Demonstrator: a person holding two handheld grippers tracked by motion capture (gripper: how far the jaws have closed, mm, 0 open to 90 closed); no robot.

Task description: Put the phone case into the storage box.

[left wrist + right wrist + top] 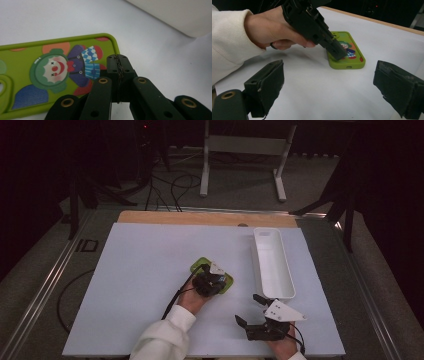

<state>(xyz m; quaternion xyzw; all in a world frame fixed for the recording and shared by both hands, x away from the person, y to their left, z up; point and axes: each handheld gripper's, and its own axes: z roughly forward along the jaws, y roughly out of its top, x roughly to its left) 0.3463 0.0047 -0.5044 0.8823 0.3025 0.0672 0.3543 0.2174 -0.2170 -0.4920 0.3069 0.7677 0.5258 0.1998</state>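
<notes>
A green phone case [199, 265] printed with a cartoon clown lies flat near the middle of the white mat. My left gripper [214, 281] is over it with its jaws pressed together and nothing between them. In the left gripper view the closed tips [120, 65] sit at the case's [50, 52] rounded corner, beside the clown's body. The right gripper view shows that gripper [338, 53] angled down, its tip resting on the case [353, 61] near its front edge. My right gripper [248, 309] hovers at the mat's front right, jaws wide apart and empty [332, 85].
A long white tray [288, 270] stands to the right of the case, running away from me; its wall [175, 15] shows at the top of the left gripper view. A white sleeve [229, 42] reaches in from the front. The wooden table edge [200, 217] lies beyond the mat.
</notes>
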